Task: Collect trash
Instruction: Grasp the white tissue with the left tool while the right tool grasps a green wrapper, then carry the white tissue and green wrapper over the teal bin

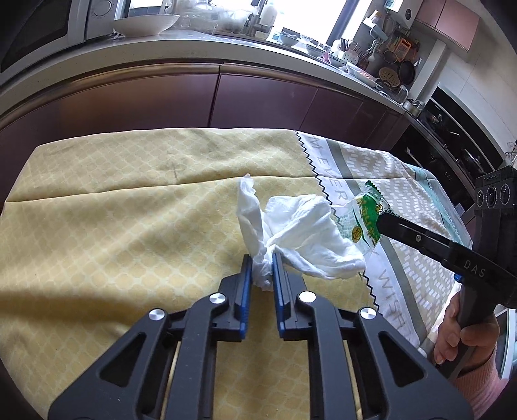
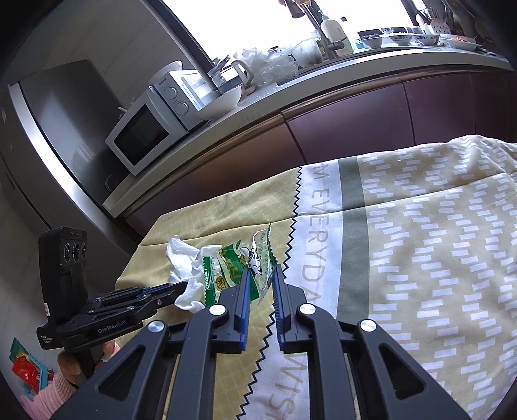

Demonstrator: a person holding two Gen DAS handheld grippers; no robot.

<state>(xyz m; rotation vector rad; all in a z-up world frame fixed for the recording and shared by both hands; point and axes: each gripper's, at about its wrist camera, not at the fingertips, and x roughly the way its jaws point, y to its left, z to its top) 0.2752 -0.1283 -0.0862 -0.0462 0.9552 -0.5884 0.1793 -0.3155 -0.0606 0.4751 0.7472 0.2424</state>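
My left gripper (image 1: 261, 261) is shut on a crumpled white tissue (image 1: 300, 232) and holds it just above the yellow tablecloth (image 1: 129, 210). My right gripper (image 2: 261, 269) is shut on a green and clear snack wrapper (image 2: 232, 268), which touches the tissue's right side. In the left wrist view the wrapper (image 1: 365, 219) sits at the tip of the right gripper (image 1: 381, 216), which comes in from the right. In the right wrist view the left gripper (image 2: 181, 286) comes in from the left, with the tissue (image 2: 187, 268) at its tip.
The table carries a yellow cloth and a grey-white patterned cloth (image 2: 420, 242). Behind it runs a kitchen counter (image 1: 226, 45) with a microwave (image 2: 145, 132), a white bowl (image 1: 145, 22) and dishes. Colourful packaging (image 2: 26, 368) lies on the floor at the lower left.
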